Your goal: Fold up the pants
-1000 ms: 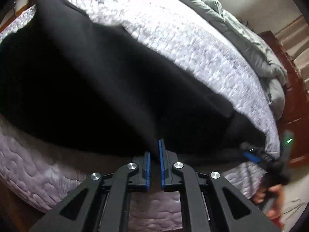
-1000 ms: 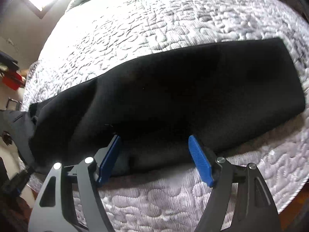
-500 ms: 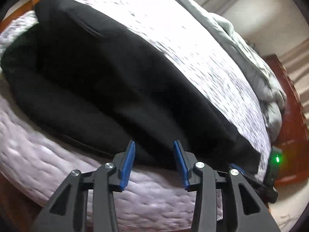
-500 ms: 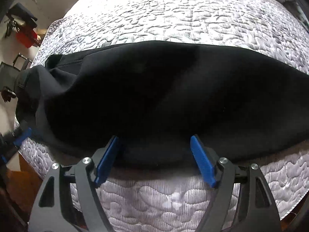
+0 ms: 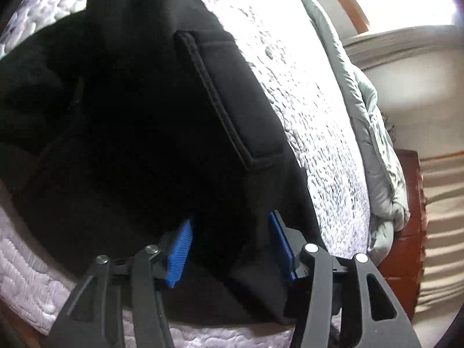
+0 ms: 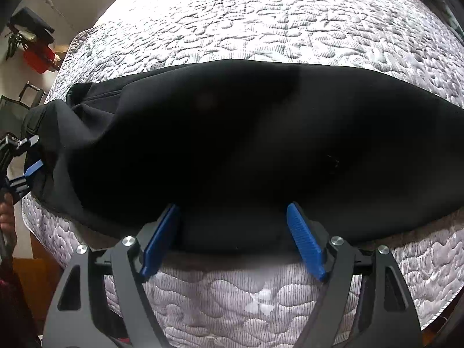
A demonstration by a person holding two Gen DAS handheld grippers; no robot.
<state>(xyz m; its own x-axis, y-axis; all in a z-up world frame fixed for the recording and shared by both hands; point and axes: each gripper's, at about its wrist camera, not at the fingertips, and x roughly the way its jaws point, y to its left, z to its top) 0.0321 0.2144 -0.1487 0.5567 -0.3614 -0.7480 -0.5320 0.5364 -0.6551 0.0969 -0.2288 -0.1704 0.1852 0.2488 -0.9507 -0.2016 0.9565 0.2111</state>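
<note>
Black pants (image 6: 246,133) lie lengthwise across the near part of a quilted mattress (image 6: 261,14). My right gripper (image 6: 232,206) stands open over their near edge, with a strip of the cloth between its blue fingers (image 6: 304,237). The pants' waist end with a stitched pocket seam (image 5: 214,95) fills the left wrist view. There my left gripper (image 5: 229,220) has its jaws opening, black cloth lying loose between the pads (image 5: 179,249). The left gripper (image 6: 29,156) also shows at the far left of the right wrist view, at the bunched waist end.
A grey duvet (image 5: 371,133) is heaped along the mattress's far side (image 5: 313,116), with a reddish wooden cabinet (image 5: 406,232) beyond it. A person's hand (image 6: 7,211) holds the left tool. Red and black gear (image 6: 39,58) sits on the floor off the bed's corner.
My left gripper went from shut on the cloth to open, and slid along the pants to the waist end while rolling. The right gripper shifted left along the near edge, still open.
</note>
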